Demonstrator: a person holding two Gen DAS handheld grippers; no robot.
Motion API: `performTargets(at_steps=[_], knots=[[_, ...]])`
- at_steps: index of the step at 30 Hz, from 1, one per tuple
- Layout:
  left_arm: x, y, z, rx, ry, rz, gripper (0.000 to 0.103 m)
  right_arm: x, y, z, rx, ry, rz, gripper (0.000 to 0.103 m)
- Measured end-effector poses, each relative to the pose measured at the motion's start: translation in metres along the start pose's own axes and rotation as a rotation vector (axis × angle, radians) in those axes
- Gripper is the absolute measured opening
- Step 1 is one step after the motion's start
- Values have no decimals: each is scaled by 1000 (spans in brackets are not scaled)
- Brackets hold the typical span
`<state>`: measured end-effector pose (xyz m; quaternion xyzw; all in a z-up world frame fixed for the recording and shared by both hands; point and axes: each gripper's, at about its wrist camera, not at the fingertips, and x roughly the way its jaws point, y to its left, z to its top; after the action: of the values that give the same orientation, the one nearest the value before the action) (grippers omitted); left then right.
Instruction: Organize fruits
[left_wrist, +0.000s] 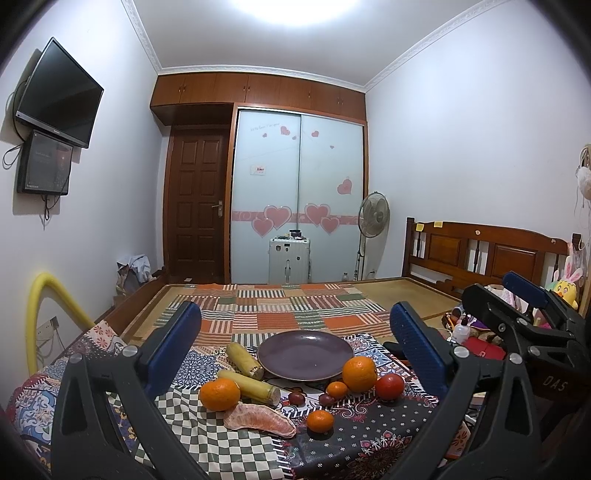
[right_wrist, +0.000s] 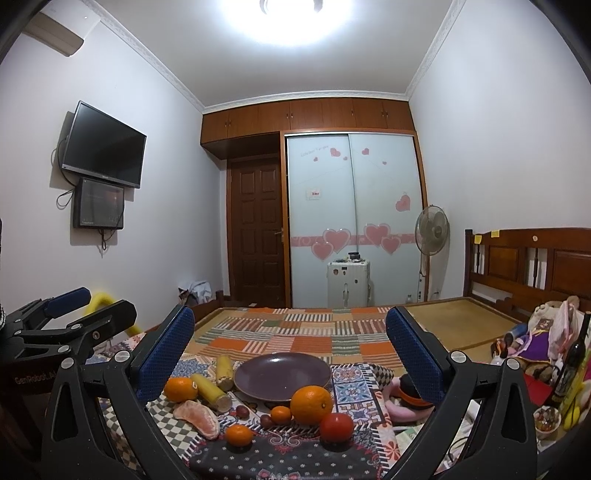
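Observation:
An empty purple plate (left_wrist: 305, 353) (right_wrist: 282, 375) sits on a patterned cloth. Around its near side lie two corn pieces (left_wrist: 244, 361) (right_wrist: 224, 370), a large orange (left_wrist: 359, 373) (right_wrist: 311, 404), a second orange (left_wrist: 219, 394) (right_wrist: 178, 388), two small tangerines (left_wrist: 320, 421) (right_wrist: 239, 435), a red tomato (left_wrist: 389, 386) (right_wrist: 336, 427), a peeled pomelo segment (left_wrist: 259, 421) (right_wrist: 197, 417) and two small dark fruits (left_wrist: 296, 398) (right_wrist: 241, 411). My left gripper (left_wrist: 295, 343) and right gripper (right_wrist: 290, 350) hover open above and short of the fruit, holding nothing.
The cloth covers a low surface in front of a bed with a patchwork blanket (left_wrist: 288, 306). Plush toys (right_wrist: 535, 332), a dark bottle (right_wrist: 569, 365) and a small bowl (right_wrist: 546, 419) crowd the right side. A yellow foam tube (left_wrist: 44, 317) arches at the left. The other gripper (left_wrist: 532, 325) is at the right.

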<state>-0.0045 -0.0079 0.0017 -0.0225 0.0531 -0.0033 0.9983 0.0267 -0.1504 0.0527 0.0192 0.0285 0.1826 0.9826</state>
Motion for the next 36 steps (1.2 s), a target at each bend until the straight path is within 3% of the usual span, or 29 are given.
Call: performTargets(at_steps=[6, 12, 18, 27, 36], knots=[[2, 2, -2, -1, 5, 0, 103, 5, 0, -4, -7, 14, 2, 103], [14, 8, -9, 0, 26, -20, 103, 23, -4, -16, -4, 94, 21, 103], [35, 21, -17, 27, 78, -4, 92, 49, -9, -37, -34, 178, -26, 103], [84, 67, -45, 31, 224, 89, 85, 87, -23, -66, -119, 306, -87, 101], [136, 94, -84, 35, 392, 108, 85, 124, -39, -82, -83, 436, -3, 84]])
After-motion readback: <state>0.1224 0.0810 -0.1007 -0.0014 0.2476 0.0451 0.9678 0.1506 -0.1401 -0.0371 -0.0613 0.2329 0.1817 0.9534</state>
